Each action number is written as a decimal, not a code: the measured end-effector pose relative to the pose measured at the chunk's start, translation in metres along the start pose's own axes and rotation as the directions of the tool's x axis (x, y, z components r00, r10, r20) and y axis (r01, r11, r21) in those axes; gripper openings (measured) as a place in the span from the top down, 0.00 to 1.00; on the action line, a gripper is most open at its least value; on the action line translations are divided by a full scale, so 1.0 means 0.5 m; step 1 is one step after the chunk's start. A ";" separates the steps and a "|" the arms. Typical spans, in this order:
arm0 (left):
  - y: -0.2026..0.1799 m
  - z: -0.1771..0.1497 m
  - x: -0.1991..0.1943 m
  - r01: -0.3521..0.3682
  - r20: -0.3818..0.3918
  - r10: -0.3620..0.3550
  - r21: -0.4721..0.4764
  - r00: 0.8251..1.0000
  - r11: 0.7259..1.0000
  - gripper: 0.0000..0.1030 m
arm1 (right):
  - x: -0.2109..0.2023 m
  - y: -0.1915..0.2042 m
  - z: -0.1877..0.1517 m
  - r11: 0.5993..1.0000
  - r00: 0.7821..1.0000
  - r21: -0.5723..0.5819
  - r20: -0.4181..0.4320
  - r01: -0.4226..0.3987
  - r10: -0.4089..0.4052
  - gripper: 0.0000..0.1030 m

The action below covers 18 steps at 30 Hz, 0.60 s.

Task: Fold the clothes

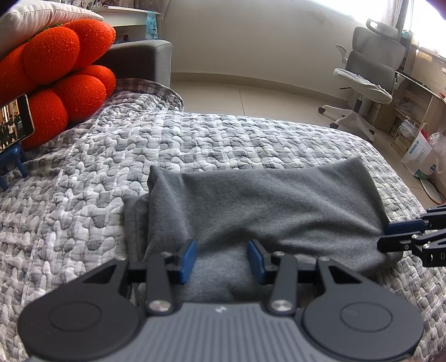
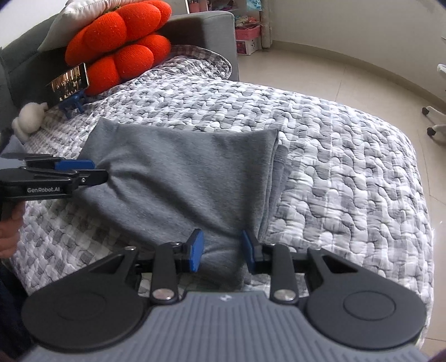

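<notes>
One grey garment (image 1: 278, 206) lies folded in several layers on a bed covered by one grey-and-white checked quilt (image 1: 83, 195), and everything else can be placed from that garment. There are two grippers, each with two blue pads. The left gripper (image 1: 221, 260) sits at the garment's near edge in its own view; its jaws stand partly apart with a raised ridge of grey cloth running between the pads, though whether the pads press on it cannot be told. The right gripper (image 2: 221, 250) is at the other near corner of the garment, beside the stacked folded edges; a bunched fold of cloth rises between its pads and fills the gap, so it looks clamped on the garment, the figures being too steady to call it closing. In the right wrist view the left gripper's side bears the words "GenRobot.AI", and a hand (image 2: 9, 231) holds it below. Beyond the garment, at the head of the bed, are one red lobed cushion (image 1: 55, 80) with one pale pillow (image 1: 33, 16) on top, and one phone (image 2: 69, 80) on a small blue stand (image 2: 71, 104), plus one white plush toy (image 2: 29, 119). On the floor past the garment's far side stands one grey office chair (image 1: 365, 72), and one white bag (image 1: 421, 153) with print too small to read.
</notes>
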State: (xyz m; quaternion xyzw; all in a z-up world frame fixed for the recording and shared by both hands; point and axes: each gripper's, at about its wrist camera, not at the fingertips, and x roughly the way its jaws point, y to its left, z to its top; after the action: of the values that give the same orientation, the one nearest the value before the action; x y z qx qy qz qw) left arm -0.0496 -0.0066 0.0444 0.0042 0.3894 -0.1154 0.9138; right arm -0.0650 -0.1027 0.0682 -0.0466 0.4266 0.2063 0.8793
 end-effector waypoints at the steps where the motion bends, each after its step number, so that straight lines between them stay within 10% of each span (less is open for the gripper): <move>1: 0.000 0.000 0.000 0.000 0.000 0.000 0.000 1.000 1.000 0.57 | 0.000 -0.001 0.000 1.000 1.000 0.000 0.000 0.001 -0.001 0.70; 5: 0.000 0.000 0.000 0.000 0.000 0.000 0.000 1.000 1.000 0.57 | -0.001 -0.003 -0.001 1.000 1.000 0.001 0.000 0.003 -0.003 0.70; 8: 0.000 -0.001 0.000 0.000 0.000 0.000 0.000 1.000 1.000 0.57 | -0.002 -0.005 -0.002 1.000 1.000 0.002 0.000 0.004 -0.004 0.52; 18: -0.002 0.001 0.003 -0.006 0.001 0.006 0.004 1.000 1.000 0.57 | -0.004 -0.011 -0.005 1.000 1.000 0.004 0.000 0.010 -0.010 0.54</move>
State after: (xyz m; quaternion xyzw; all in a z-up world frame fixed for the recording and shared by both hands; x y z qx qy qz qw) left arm -0.0483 -0.0078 0.0438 0.0070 0.3887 -0.1134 0.9143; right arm -0.0660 -0.1089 0.0677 -0.0469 0.4267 0.2012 0.8805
